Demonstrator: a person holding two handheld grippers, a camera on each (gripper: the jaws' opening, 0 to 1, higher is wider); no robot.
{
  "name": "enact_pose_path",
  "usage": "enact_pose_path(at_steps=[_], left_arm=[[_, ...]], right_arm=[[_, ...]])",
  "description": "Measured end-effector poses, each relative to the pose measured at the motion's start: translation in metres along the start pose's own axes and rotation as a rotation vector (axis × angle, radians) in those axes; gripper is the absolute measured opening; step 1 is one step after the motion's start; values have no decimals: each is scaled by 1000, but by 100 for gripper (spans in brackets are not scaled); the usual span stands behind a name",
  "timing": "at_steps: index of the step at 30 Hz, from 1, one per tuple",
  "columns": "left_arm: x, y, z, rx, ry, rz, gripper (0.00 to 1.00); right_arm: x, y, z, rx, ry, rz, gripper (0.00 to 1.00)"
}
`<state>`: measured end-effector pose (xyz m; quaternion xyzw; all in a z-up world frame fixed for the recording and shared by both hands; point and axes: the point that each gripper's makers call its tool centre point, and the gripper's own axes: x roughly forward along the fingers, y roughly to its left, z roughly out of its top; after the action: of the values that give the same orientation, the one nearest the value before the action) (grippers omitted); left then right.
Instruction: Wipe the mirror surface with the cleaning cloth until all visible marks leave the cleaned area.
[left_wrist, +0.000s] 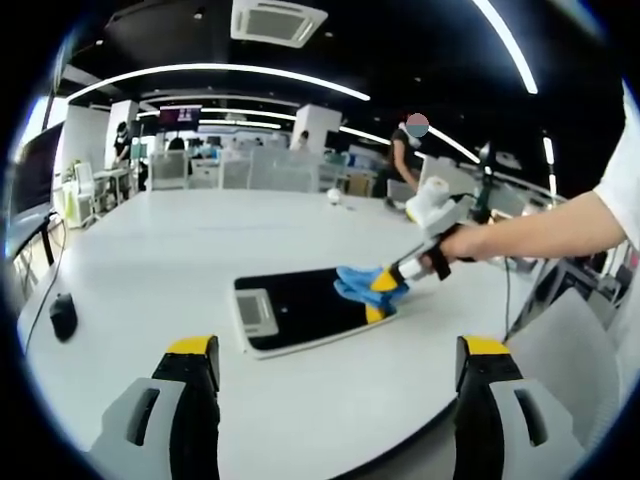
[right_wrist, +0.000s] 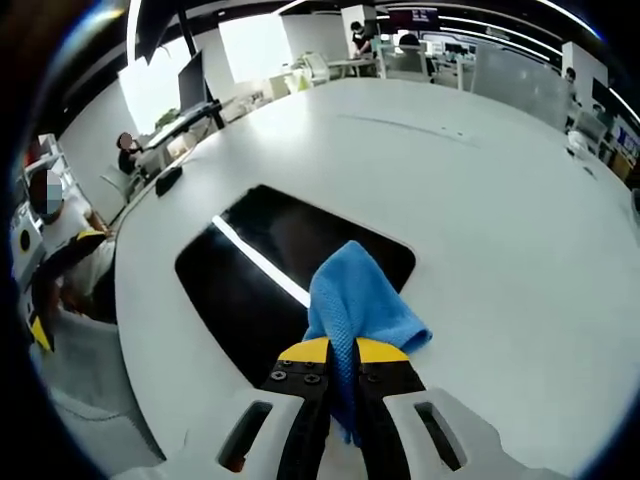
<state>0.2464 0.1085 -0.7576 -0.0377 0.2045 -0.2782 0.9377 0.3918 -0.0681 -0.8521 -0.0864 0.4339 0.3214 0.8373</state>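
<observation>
While the left gripper hangs back over the near edge of the white table, its jaws stand wide apart with nothing between them. Going left to right in the left gripper view: a black mouse sits near the table's left edge with a dark cable running past it. The mirror lies flat mid-table, a dark rounded rectangle with a white rim, reflecting a ceiling vent at its left end. At the mirror's right end, the blue cleaning cloth rests on the glass, pinched in the yellow tips of the right gripper. A person's hand grips that tool, forearm and white sleeve running off to the right. Far side: office desks, chairs, monitors, a person standing.

Right gripper view, left to right: a seated person at the far left edge, beside the table. Mirror dead centre, reflecting a bright light strip across it. Right gripper jaws are clenched on the cleaning cloth, which bunches up past the yellow tips and sits on the near right part of the mirror, touching the glass. Bare table to the right. Cannot tell any marks on the glass at this resolution.
</observation>
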Motion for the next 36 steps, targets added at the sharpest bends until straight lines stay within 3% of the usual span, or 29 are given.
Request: enact_pose_path(at_steps=[22,26,36], left_arm=[[1,0,-1,0,4,0,99],[1,-1,-1,1,6,-3,99],[1,-1,-2,-2,9,-5,99]], right_arm=[[-1,3,-5,-11,9,-4,3],[-8,14,-9,-13,10,-3,3],[-5,8,-13,-33,20,-1,3]])
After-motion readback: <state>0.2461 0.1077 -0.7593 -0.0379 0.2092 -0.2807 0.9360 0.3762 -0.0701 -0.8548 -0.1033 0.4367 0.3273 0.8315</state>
